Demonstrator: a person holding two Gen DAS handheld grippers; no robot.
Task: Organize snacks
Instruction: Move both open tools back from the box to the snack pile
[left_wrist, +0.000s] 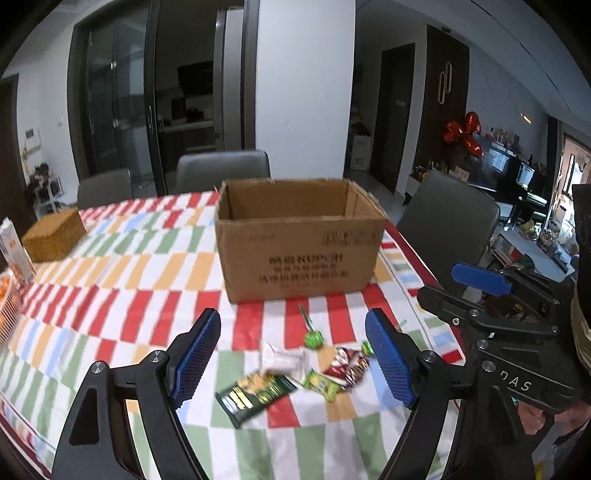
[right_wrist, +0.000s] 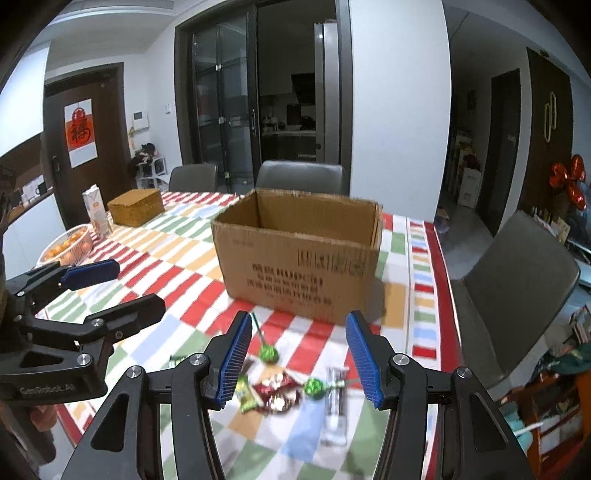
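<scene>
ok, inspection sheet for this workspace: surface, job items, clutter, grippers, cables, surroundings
surface: table with checked cloth, mostly bare.
job's things: open cardboard box, inside hidden; loose snacks in front: green packet, white packet, red packets, lollipop, second lollipop, clear wrapper.
clutter: woven box, carton, basket of oranges.
grippers: left gripper and right gripper open, empty, above the snacks.
cables: nothing seen.
surroundings: grey chairs, glass doors, red balloon.
</scene>
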